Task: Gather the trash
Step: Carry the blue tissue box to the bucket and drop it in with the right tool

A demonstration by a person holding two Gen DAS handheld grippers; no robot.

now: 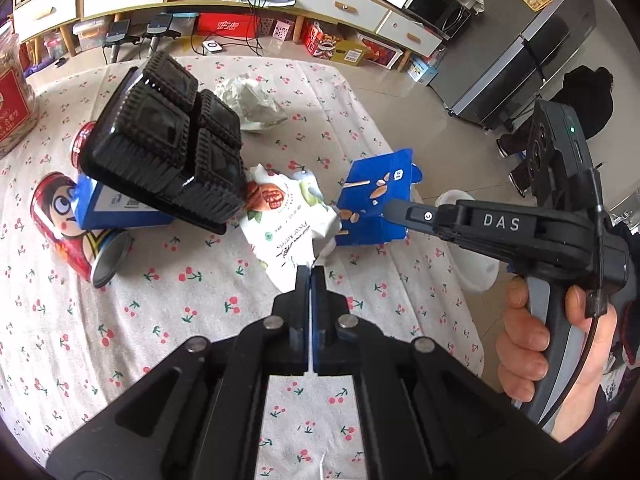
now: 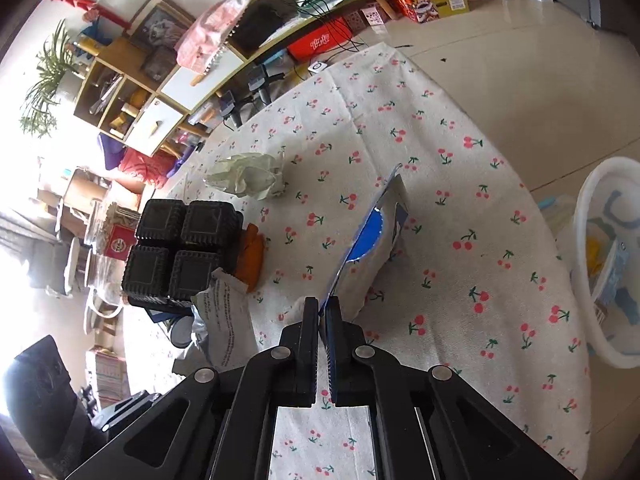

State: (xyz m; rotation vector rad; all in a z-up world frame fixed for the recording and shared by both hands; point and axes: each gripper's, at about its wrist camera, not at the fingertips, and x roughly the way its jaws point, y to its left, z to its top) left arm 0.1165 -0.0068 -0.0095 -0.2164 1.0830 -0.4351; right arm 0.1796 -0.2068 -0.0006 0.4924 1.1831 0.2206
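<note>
Trash lies all over my table (image 1: 100, 360), which has a white cloth with little red cherries on it. My left fingers (image 1: 310, 276) are pressed tight on the near edge of a white snack wrapper (image 1: 280, 216) with nuts printed on it. My right fingers (image 2: 321, 308) are pinched on the near edge of a torn blue box (image 2: 370, 236). In the left view that blue box (image 1: 376, 200) sits just right of the wrapper, and the two touch. My right hand (image 1: 532, 344) shows at the right side there, wrapped around the grey handle.

A black plastic tray (image 1: 168, 136) with four square cups rests tilted on top of a blue carton (image 1: 116, 210), left of the wrapper. A red can (image 1: 76, 228) with a cartoon face lies on its side on the near left. A second red can (image 1: 84, 146) peeks out behind the tray. A crumpled paper ball (image 1: 252, 100) sits on the far side of the table.

A white bin (image 2: 608, 264) stands on the floor just off the right edge of the table, with some trash already inside.
</note>
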